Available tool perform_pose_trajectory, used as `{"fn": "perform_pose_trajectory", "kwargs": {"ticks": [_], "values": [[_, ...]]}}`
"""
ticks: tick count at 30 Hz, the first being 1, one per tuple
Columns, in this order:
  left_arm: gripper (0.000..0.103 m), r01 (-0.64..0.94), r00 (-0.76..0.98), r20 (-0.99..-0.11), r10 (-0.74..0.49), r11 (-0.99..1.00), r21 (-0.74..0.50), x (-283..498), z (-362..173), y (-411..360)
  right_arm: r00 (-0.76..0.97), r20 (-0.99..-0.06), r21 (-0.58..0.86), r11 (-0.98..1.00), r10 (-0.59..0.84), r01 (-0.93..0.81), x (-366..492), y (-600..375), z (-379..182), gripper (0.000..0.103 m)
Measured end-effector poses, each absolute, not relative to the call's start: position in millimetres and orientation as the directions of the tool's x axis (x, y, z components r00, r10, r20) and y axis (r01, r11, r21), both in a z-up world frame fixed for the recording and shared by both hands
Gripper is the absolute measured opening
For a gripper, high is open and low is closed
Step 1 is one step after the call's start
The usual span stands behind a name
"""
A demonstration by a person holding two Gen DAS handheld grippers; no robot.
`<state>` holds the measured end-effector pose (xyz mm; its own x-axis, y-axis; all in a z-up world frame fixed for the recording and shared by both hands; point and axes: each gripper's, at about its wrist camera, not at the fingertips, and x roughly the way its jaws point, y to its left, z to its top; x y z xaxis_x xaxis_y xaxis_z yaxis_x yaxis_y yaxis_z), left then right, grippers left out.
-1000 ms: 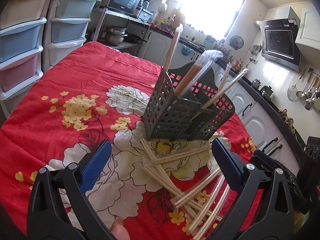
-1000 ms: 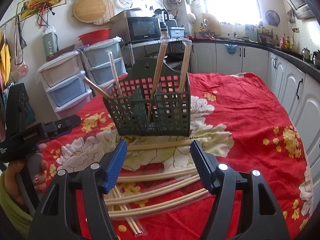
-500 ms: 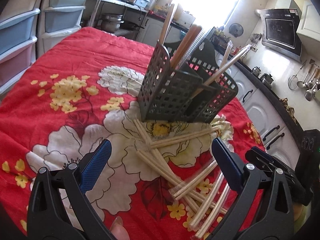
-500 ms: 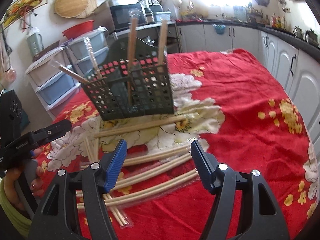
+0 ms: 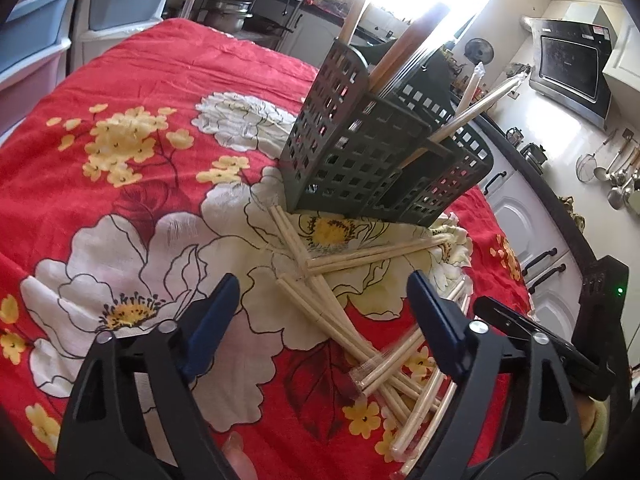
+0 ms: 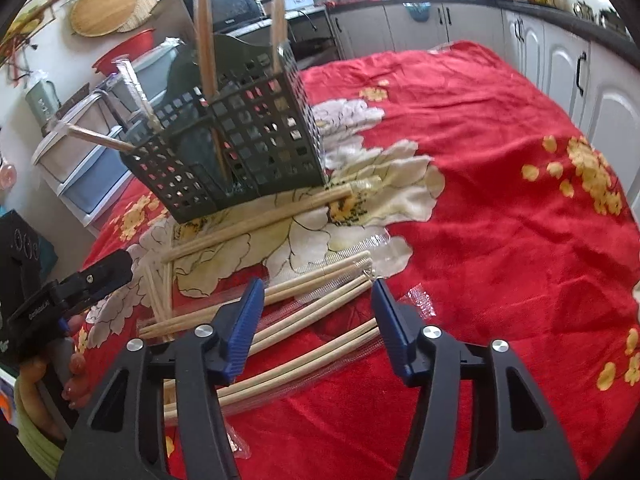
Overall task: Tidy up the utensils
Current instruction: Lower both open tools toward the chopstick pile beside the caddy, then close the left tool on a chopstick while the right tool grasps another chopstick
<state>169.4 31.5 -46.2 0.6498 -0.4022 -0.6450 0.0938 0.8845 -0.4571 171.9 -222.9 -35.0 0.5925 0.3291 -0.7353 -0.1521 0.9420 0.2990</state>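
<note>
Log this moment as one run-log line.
left gripper: closing, empty | right gripper: closing over wrapped wooden chopsticks | dark green plastic lattice caddy: part-filled

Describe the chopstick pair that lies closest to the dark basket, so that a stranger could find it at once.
Start at the dark slotted basket standing on the red flowered cloth. Directly at its foot, on the big white flower, lies one wrapped chopstick pair, nearly parallel to the basket's front wall. Unlike the other pairs nearer the camera, it lies alone, and it looks thicker and darker tan.
</note>
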Motion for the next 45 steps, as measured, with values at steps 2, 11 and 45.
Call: {"fn": "perform_pose_trajectory", "kwargs": {"ticks": [2, 11, 45], "values": [[0.068, 0.090, 0.640, -0.648, -0.412, 0.878, -0.469, 171, -49, 32, 0.574, -0.755, 0.304, 0.945, 0.318, -0.125, 177, -225, -40, 0.049], [0.065, 0.062, 0.620, -0.657, -0.430, 0.861, -0.505, 180, -61, 35, 0.544, -0.769, 0.369, 0.928, 0.335, -0.051, 189, -232, -53, 0.035], [0.011, 0.039, 0.598, -0.631, -0.495, 0.804, -0.594, 188, -74, 57, 0.645, -0.624, 0.504, 0.858, 0.441, -0.099, 177, -237, -24, 0.010]]}}
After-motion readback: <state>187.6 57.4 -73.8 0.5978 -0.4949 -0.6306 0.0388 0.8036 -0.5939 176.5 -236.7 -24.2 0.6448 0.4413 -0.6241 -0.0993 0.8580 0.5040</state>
